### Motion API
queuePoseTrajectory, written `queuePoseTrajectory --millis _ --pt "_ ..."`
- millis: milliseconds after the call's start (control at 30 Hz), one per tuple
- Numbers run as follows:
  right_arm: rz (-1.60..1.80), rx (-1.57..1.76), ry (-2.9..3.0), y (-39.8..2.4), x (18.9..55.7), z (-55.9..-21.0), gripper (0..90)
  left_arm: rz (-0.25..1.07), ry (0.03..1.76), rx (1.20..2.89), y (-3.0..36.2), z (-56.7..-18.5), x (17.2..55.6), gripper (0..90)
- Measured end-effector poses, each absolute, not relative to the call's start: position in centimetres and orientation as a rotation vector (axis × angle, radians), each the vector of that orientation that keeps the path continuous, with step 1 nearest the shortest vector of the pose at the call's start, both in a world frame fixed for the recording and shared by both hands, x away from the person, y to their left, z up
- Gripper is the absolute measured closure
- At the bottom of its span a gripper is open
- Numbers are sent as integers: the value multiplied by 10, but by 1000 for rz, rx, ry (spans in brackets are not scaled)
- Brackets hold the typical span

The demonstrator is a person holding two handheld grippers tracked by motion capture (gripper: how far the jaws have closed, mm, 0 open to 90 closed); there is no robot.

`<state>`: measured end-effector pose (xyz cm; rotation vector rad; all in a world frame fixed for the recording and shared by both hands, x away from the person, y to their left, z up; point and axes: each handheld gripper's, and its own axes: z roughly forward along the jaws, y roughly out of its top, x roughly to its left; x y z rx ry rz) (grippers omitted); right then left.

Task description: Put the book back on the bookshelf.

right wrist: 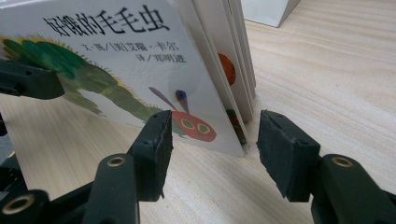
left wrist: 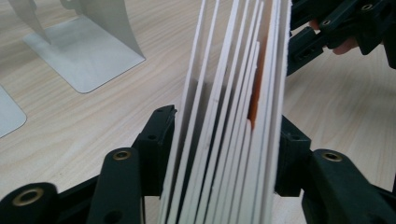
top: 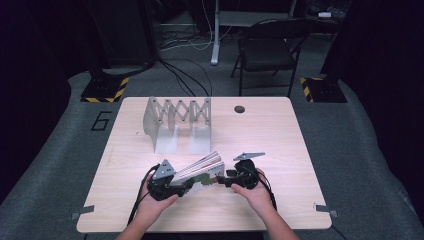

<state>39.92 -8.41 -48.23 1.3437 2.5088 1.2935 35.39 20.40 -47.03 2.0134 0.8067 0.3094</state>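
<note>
Board book stands on edge between the left gripper, whose pads press its fanned white pages from both sides. Right gripper sits at the book's corner, jaws parted, not gripping it. The book rests on the wooden table near its front edge, well apart from the metal bookend rack behind.
</note>
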Motion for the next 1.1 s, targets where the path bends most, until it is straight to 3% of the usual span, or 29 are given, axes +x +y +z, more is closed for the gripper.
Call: queuePoseTrajectory --millis 700,1100 --pt "1281 1351 2511 -85 400 -484 446 356 765 2063 196 -467 342 681" --pt "1278 1356 2515 -85 400 -485 444 372 759 2098 193 -466 340 728"
